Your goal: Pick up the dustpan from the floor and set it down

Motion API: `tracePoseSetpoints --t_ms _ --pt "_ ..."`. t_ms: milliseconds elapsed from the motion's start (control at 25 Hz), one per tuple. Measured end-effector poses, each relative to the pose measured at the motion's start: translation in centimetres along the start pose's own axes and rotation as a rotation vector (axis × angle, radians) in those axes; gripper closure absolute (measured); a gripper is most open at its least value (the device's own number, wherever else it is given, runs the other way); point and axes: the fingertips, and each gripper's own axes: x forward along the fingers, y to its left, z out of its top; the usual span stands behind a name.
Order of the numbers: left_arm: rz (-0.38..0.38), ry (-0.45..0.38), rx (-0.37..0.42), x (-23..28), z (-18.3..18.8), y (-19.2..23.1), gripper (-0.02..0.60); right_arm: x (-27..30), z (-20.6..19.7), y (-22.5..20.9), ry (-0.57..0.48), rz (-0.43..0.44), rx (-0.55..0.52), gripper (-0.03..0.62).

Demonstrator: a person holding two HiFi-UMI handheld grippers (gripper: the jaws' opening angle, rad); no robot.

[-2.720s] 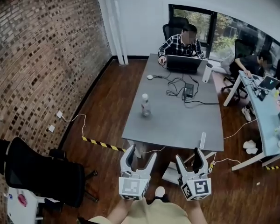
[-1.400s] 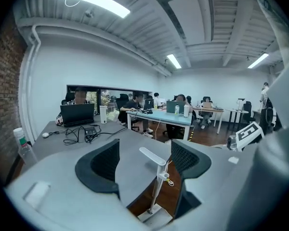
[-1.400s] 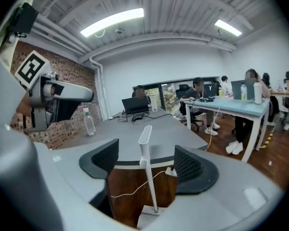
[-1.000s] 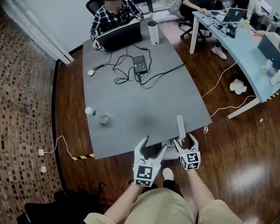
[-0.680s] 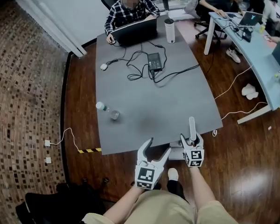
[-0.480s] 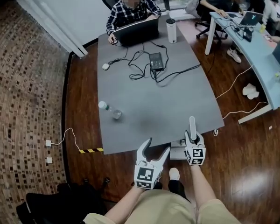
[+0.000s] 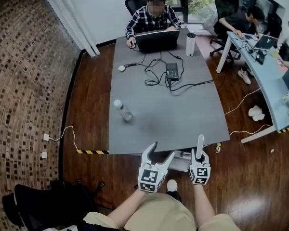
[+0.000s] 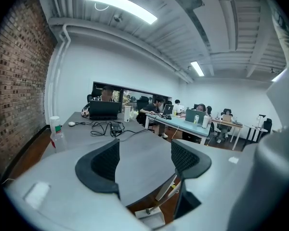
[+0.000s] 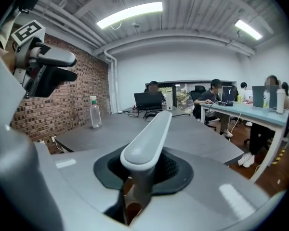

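Dustpan (image 7: 182,161): likely light, stiff, slick plastic. It sits low beside the worktop (image 7: 168,114) edge, and I cannot tell if it is off the floor. Right claw (image 7: 199,157), jaws just closed in, clamps the upright handle (image 9: 145,141), the sensible hold. Left claw (image 7: 160,150) stands apart, empty.

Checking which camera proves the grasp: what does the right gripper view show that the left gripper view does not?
Only the right gripper view shows the right gripper, whose jaws have just been closing, clamped on the pale grey plastic dustpan handle. Only the left gripper view shows the left gripper, open with nothing between its jaws. Both views show the long grey table, the clear plastic water bottle and the black laptop at the table's far end.
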Motion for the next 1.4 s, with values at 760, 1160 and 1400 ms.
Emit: tracePoseSetpoints --t_ms 760,1160,1400 --pt "0.150 -0.132 0.116 -10.2 4.3 4.5 0.262 -8.0 14.9 9.3 -0.232 0.110 -0.117 0.537" --pt "0.268 -0.276 0.082 -15.6 9.9 9.3 0.264 -9.9 21.2 12.0 -0.237 0.142 -0.115 0.537" --pt "0.353 -0.274 0.023 -17.9 9.1 12.8 0.264 -10.1 23.9 11.6 -0.232 0.156 -0.089 0.539"
